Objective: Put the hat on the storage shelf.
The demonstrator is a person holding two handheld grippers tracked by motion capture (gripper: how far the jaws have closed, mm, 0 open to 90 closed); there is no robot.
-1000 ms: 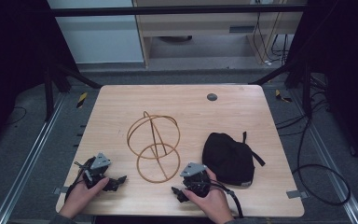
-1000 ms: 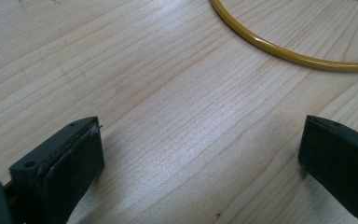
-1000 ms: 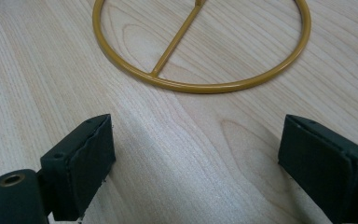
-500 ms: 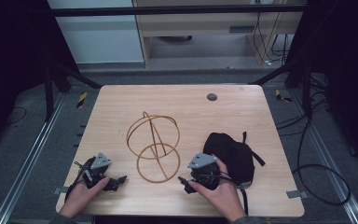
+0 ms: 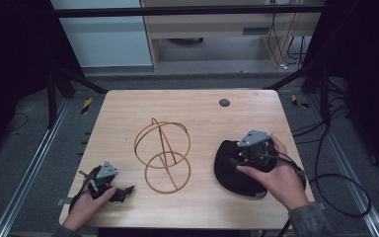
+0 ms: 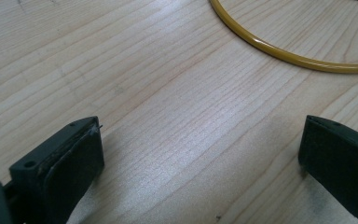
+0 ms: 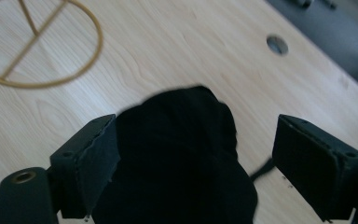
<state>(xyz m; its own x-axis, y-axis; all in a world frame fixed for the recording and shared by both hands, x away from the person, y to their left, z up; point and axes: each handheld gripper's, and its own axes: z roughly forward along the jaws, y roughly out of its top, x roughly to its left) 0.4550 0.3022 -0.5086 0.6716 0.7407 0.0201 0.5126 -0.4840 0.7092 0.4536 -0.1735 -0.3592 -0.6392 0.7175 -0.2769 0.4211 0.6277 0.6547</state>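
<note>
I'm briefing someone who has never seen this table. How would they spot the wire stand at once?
On the wooden table, look near the middle, left of the black cap. The wire stand is made of thin golden rings: one flat on the wood, others upright and crossing, see-through unlike the solid cap.

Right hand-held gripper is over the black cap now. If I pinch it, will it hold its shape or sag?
The black cap looks like soft fabric, lying slumped on the table, so it will probably sag and fold. A loose strap trails beside it and may dangle. It seems light; the open right hand-held gripper should lift it easily.
</note>
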